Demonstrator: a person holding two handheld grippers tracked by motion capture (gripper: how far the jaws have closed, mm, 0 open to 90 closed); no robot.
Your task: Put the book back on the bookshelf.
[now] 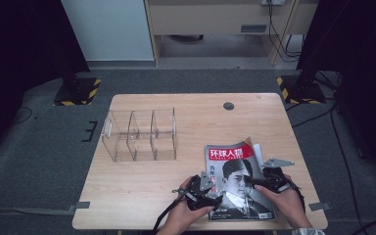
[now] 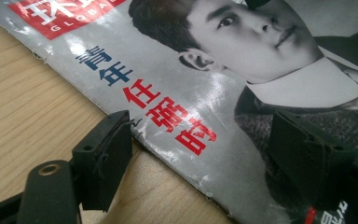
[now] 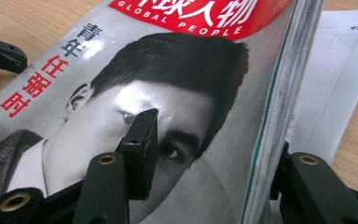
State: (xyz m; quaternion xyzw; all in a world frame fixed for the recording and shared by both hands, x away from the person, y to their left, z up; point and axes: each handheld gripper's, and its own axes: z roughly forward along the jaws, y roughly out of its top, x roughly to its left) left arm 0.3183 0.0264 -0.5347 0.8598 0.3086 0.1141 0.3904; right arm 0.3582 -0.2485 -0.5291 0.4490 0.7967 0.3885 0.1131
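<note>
A wooden table [image 1: 147,181] stands on grey carpet, with dark stands at both far corners and pale furniture behind.

The magazine [image 1: 240,183] lies near the table's front edge, right of centre, its cover up and its red title band toward the far side. Its bottom edge comes close to the front edge of the table. Its right edge is lifted, and loose white sheets [image 1: 256,149] stick out from beneath it at the upper right.

The right gripper [image 1: 264,182] straddles that lifted right edge. In the right gripper view one jaw lies on the cover over the printed portrait and the other sits outside the page stack; the jaws are about half open, and whether the pads press on the pages I cannot tell.

The left gripper [image 1: 206,192] sits at the magazine's left edge. In the left gripper view its jaws stand apart, one over bare wood just beside the edge, one over the cover, gripping nothing.

A clear organizer [image 1: 139,134] with three compartments stands well apart at the table's left half. Bare wood lies open between it and the magazine, along the far edge, and at the front-left corner. A small dark grommet [image 1: 228,105] sits near the far edge.
</note>
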